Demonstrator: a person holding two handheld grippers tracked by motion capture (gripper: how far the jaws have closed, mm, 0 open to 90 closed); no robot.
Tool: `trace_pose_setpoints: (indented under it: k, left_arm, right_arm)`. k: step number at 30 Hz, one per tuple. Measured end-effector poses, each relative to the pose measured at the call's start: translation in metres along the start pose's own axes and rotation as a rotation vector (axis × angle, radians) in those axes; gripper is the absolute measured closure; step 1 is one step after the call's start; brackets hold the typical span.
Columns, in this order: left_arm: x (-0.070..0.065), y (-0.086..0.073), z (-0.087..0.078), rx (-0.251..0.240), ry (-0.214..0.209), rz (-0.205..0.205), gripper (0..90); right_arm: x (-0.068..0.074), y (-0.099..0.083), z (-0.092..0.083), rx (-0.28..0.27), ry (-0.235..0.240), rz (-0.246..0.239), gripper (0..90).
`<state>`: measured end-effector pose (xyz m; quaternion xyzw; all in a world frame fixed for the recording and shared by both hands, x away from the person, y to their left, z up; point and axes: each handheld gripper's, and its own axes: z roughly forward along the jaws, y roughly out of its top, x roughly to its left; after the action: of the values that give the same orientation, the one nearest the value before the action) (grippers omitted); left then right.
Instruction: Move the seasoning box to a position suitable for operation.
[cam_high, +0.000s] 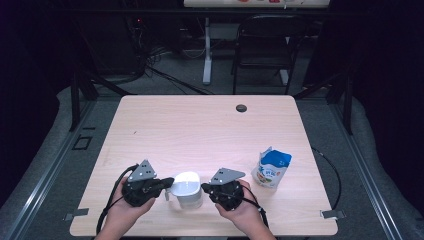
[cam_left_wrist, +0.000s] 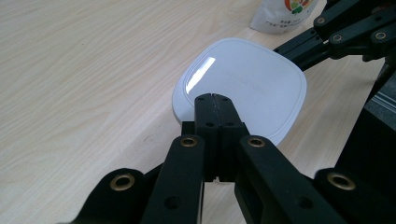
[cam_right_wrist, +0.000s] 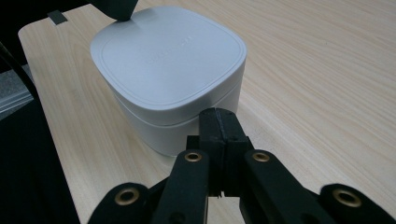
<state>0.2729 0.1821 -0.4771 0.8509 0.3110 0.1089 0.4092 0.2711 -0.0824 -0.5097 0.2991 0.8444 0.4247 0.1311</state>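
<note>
White lidded container (cam_high: 187, 189) stands on the worktop (cam_high: 200, 125) near its front edge, between the two grippers. Left gripper (cam_high: 167, 183): jaws clenched, nothing between them, tips over the near edge of the lid (cam_left_wrist: 243, 88). Right gripper (cam_high: 204, 189): jaws clenched and empty, tips just beside the container's side wall. Blue-and-white pouch (cam_high: 271, 167) stands to the right, apart.
</note>
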Motion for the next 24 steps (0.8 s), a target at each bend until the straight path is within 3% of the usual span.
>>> trace_pose_setpoints:
  k: [24]
  left_arm:
    - [0.0006, -0.0009, 0.0001, -0.006, -0.003, -0.009, 90.0]
  right_arm:
    - [0.0005, 0.0009, -0.0007, -0.014, 0.009, 0.006, 90.0]
